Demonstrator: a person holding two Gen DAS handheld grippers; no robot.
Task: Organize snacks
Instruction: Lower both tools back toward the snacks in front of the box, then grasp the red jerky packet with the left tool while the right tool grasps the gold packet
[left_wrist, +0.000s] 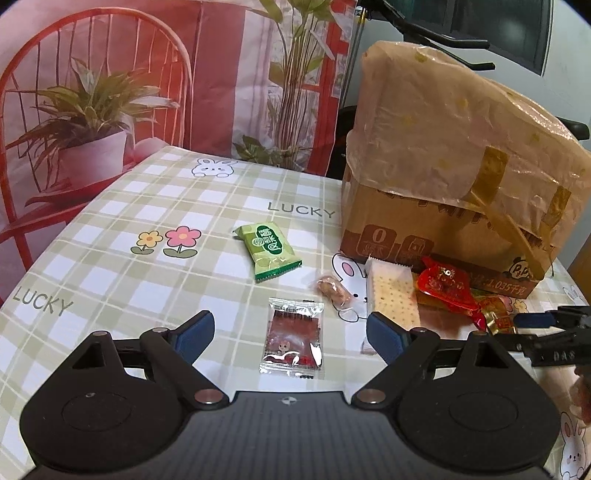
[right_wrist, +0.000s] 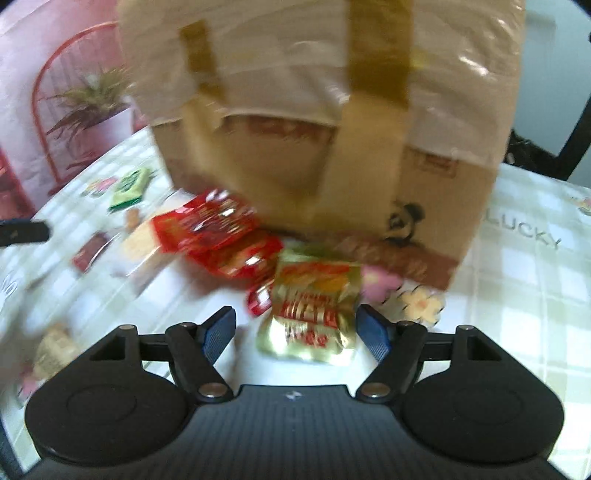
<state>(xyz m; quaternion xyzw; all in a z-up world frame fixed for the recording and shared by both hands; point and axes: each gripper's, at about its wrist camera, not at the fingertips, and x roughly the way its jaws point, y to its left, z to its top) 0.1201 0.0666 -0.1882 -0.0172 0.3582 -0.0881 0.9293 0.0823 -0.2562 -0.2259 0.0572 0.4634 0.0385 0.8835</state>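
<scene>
On the checked tablecloth (left_wrist: 92, 206) a clear packet with a dark red snack (left_wrist: 291, 338) lies between the fingers of my left gripper (left_wrist: 291, 330), which is open with its pads apart from the packet. Beyond it lie a green packet (left_wrist: 267, 251), a small brown nut packet (left_wrist: 332, 291), a cracker packet (left_wrist: 391, 291) and a red packet (left_wrist: 447, 288). In the blurred right wrist view, my right gripper (right_wrist: 297, 328) is open around a gold packet (right_wrist: 314, 314), with a gap at its left pad. Red packets (right_wrist: 210, 225) lie just beyond.
A tall cardboard box (left_wrist: 443, 184) wrapped in plastic and tape stands at the back right, and it fills the right wrist view as the box (right_wrist: 332, 129). The right gripper's fingers (left_wrist: 546, 321) enter at the right edge. A printed backdrop (left_wrist: 110, 92) hangs behind the table.
</scene>
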